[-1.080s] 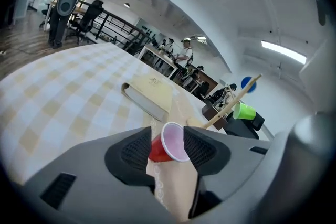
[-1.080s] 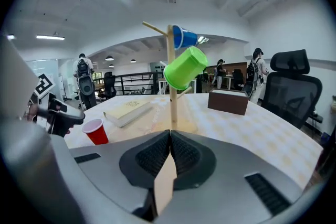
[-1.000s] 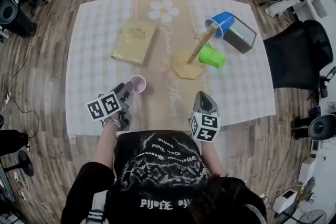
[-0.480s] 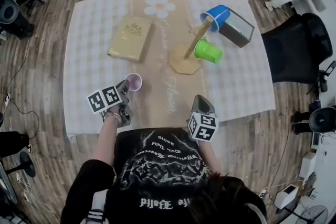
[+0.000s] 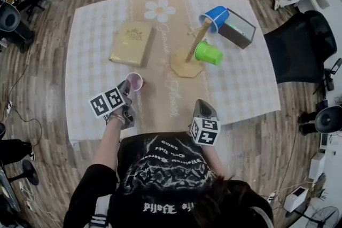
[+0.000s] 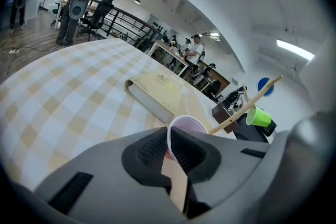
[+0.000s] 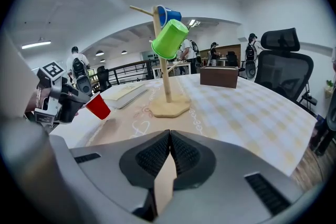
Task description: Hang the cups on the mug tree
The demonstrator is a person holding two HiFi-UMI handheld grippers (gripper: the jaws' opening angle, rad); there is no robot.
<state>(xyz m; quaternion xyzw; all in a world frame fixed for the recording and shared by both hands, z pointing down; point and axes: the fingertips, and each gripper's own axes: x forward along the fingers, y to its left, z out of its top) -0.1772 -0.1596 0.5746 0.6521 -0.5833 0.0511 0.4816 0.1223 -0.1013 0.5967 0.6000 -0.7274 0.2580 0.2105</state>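
Observation:
My left gripper is shut on the rim of a small red cup, holding it above the table, left of the mug tree. The wooden mug tree stands mid-table on its flat base. A green cup and a blue cup hang on its pegs. My right gripper is shut and empty, low near the table's front edge, pointing at the tree.
A tan book lies at the back left of the checked tablecloth. A brown box sits behind the tree at the right. A black office chair stands beside the table's right edge.
The right gripper has sunk a little toward the front edge of the table. The left gripper keeps its hold on the red cup, nearly in place.

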